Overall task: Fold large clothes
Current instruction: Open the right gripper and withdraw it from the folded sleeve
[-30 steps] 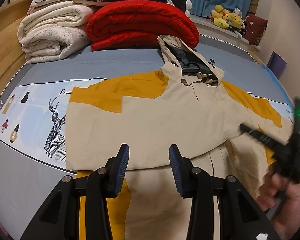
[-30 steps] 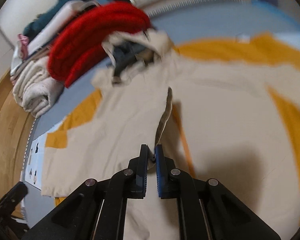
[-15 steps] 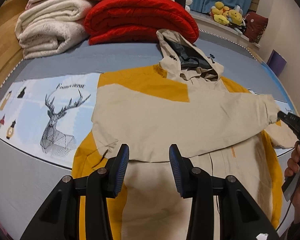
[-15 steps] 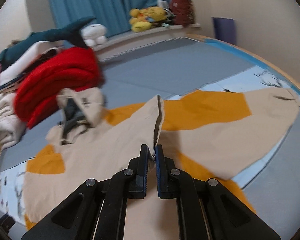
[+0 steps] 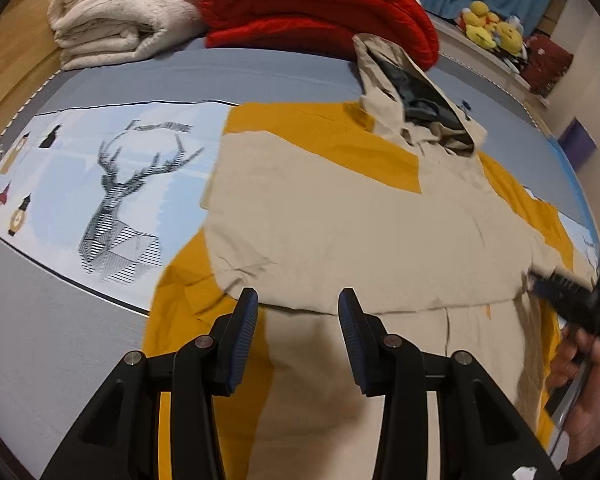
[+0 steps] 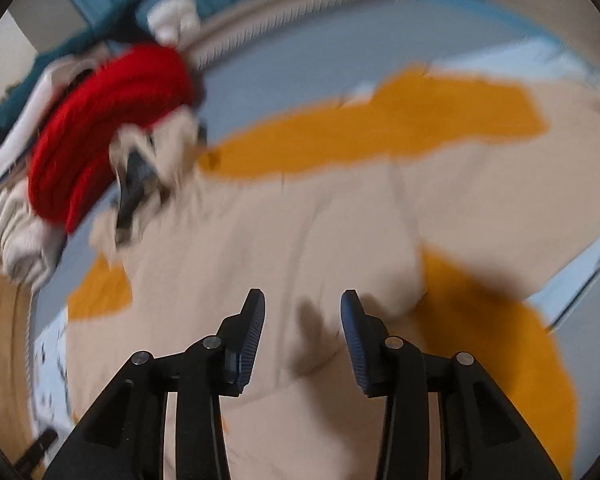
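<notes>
Left wrist cam sits behind the left tool (image 5: 298, 312), angled steeply down, close over the beige-and-mustard hooded jacket (image 5: 340, 232) spread on the bed (image 5: 260, 72); it faces toward the folded red quilt (image 5: 312, 4) and cream blankets (image 5: 124, 12) at the far side. Right wrist cam looks down past the right tool (image 6: 303, 316), also close over the jacket, pic blurred. Both views share the jacket's hood (image 6: 140, 176), the red quilt, blankets. Left view catches the right tool at its right edge.
</notes>
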`<state>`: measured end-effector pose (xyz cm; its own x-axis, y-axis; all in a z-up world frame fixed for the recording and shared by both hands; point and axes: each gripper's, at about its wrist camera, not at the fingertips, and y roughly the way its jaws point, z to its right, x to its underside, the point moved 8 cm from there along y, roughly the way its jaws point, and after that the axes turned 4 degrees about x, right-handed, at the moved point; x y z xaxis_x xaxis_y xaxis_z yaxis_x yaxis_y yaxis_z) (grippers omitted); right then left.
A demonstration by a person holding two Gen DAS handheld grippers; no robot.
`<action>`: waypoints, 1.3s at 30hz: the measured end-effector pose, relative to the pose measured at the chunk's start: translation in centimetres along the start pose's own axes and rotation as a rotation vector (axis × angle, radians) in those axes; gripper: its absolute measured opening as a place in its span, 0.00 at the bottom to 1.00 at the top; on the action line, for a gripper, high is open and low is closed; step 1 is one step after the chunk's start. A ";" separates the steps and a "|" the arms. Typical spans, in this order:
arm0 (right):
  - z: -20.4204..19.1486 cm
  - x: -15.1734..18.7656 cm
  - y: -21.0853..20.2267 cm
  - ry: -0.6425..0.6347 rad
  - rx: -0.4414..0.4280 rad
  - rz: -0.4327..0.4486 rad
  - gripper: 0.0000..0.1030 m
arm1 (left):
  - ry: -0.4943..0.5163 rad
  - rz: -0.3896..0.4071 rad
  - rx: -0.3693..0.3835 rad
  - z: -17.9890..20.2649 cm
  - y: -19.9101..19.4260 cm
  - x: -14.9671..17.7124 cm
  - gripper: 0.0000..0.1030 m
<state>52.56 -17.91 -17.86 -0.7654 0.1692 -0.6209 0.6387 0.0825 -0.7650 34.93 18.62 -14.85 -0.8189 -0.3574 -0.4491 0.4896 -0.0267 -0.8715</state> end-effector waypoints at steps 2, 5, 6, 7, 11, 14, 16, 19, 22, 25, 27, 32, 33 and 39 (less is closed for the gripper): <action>1.4 1.1 1.5 0.014 0.074 -0.048 0.40 | -0.037 0.014 -0.025 -1.3 -0.3 -0.5 0.37; 1.5 0.3 0.5 0.029 0.060 -0.004 0.40 | -0.130 0.037 -0.058 -4.2 -0.8 -1.3 0.37; 1.3 -0.2 -0.1 0.020 0.047 0.033 0.40 | -0.149 0.041 -0.065 -4.8 -0.9 -1.5 0.37; 1.1 -0.5 -0.4 0.012 0.041 0.053 0.40 | -0.162 0.045 -0.070 -5.4 -1.0 -1.6 0.37; 0.7 -0.1 0.5 0.011 0.048 0.016 0.40 | -0.188 0.047 -0.090 -7.0 -1.1 -1.9 0.37; 0.6 0.2 0.1 0.017 0.053 0.031 0.40 | -0.158 0.050 -0.105 -7.2 -0.6 -2.1 0.37; 0.0 -0.3 -0.9 -0.017 0.066 0.073 0.40 | -0.125 0.045 -0.110 -7.0 0.3 -1.9 0.37; -0.4 -0.1 -1.8 -0.054 0.058 0.091 0.40 | -0.078 0.030 -0.086 -6.6 2.2 -1.3 0.37; -0.5 0.7 -2.2 -0.079 0.040 0.081 0.40 | -0.057 0.012 -0.094 -6.5 3.5 -0.6 0.37; -0.5 0.7 -3.2 -0.123 0.050 0.098 0.40 | -0.040 -0.016 -0.096 -6.0 4.7 -0.1 0.37; -0.3 0.8 -3.9 -0.152 0.059 0.111 0.40 | -0.020 -0.045 -0.100 -5.6 5.8 0.4 0.37; 0.9 0.1 -6.5 -0.184 0.066 0.152 0.40 | -0.074 -0.141 -0.138 -6.5 7.4 2.0 0.37; 1.4 -0.2 -7.1 -0.189 0.072 0.164 0.40 | -0.073 -0.124 -0.147 -6.3 6.8 1.8 0.36; 5.5 -1.8 -9.8 -0.151 0.125 0.241 0.40 | 0.079 0.038 -0.141 -1.1 1.3 -0.1 0.37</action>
<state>47.23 -24.44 -10.15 -0.6017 0.0203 -0.7985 0.7961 -0.0654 -0.6016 35.28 19.64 -16.17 -0.8241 -0.2808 -0.4919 0.4789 0.1184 -0.8699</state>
